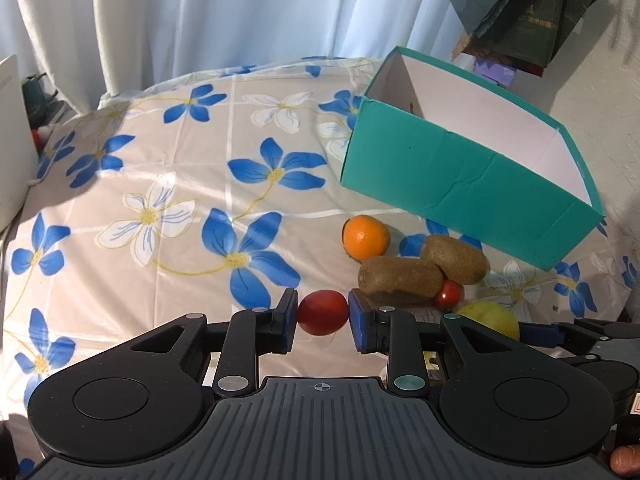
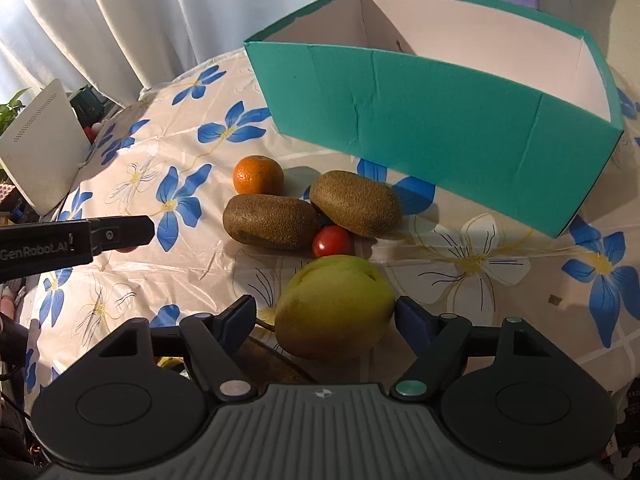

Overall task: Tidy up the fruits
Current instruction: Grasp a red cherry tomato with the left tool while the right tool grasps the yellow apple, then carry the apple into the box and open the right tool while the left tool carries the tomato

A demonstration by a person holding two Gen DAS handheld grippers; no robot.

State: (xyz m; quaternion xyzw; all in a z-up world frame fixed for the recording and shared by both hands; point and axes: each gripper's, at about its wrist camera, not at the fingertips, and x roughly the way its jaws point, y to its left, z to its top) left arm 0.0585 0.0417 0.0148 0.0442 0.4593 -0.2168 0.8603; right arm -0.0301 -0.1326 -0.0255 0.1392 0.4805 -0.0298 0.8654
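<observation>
My left gripper is shut on a red tomato, just above the flowered tablecloth. My right gripper is open around a yellow-green pear; its left finger stands apart from the fruit, the right one is close. Beyond lie two brown kiwis, a second small tomato between them, and an orange. The same pile shows in the left wrist view: orange, kiwis, tomato, pear. A teal box, white inside, stands behind.
The teal box sits at the table's far right. A white device leans at the left edge, with clutter behind it. White curtains hang behind the table. Dark bags hang at the upper right. The left gripper's finger shows in the right wrist view.
</observation>
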